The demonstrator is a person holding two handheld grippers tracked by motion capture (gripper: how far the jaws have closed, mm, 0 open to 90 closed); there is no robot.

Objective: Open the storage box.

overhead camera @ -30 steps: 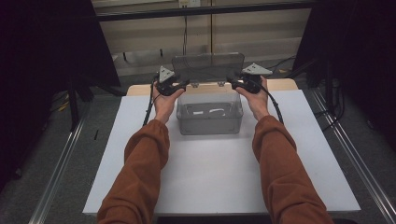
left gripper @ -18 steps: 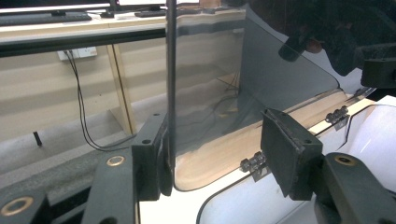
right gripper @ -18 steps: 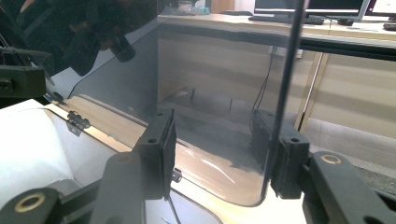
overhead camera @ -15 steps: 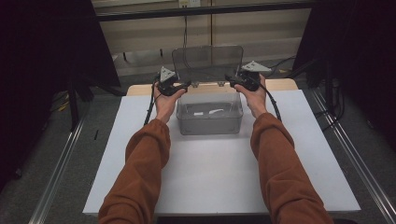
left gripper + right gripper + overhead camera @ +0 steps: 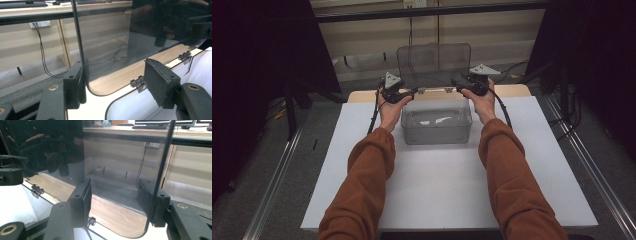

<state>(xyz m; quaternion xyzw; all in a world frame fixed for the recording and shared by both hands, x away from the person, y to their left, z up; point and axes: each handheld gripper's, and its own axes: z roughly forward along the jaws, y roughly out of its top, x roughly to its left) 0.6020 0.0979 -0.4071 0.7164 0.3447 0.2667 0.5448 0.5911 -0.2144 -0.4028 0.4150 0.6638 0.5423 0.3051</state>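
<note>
White tabletop (image 5: 362, 165) carries one clear rectangular plastic box (image 5: 437, 122) near its far edge, its one smoke-tinted hinged lid (image 5: 434, 62) upright, left gripper (image 5: 404, 93) and right gripper (image 5: 460, 83) at the lid's lower corners, both jaw pairs just opening, lid edge between them unclamped, two hinges (image 5: 137, 81) behind.

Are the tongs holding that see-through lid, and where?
No firm hold: the clear lid stands upright, its side edges between the jaws of the left tongs and the right tongs, which have just been opening, gaps showing.
</note>
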